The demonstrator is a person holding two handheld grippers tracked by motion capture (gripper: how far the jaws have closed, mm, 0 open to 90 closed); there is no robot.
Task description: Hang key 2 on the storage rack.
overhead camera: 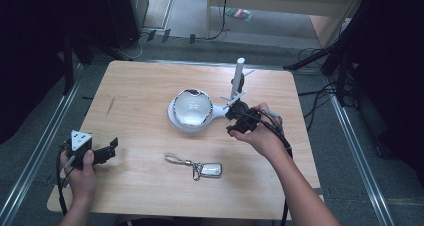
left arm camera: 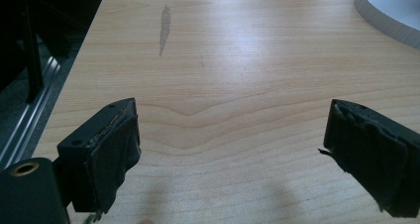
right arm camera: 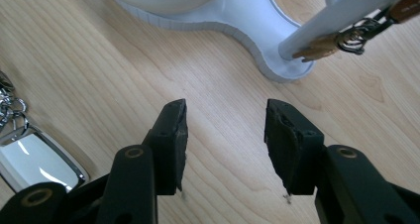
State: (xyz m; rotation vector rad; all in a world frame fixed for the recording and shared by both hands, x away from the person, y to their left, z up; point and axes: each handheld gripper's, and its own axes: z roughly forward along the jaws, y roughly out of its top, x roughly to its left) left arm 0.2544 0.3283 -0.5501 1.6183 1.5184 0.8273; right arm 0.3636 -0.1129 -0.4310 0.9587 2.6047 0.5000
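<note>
We take the white stand point(overhead camera: 192, 117) near the table's point(overhead camera: 130, 86) middle as our landmark: a round base carrying a glossy bowl point(overhead camera: 191, 106), with a narrow arm running to an upright post point(overhead camera: 238, 78) that has side pegs. In the right gripper view a set of brass keys point(right arm camera: 327, 44) on a ring already hangs from one peg, touching the post. A second item, a silver fob point(overhead camera: 210, 169) with rings and a grey loop, lies flat on the table on the person's side of the stand, well apart from it. Our right gripper point(overhead camera: 235, 117) sits just beside the post's foot, its jaws partly apart with only bare wood between them, so it carries nothing. Our left gripper point(overhead camera: 102, 153) rests far to the left of the stand near the table edge, jaws spread wide over bare wood and likewise unloaded. We judge the work as about half done: one key set is hung, and the fob is yet to be picked up and put on the stand.
</note>
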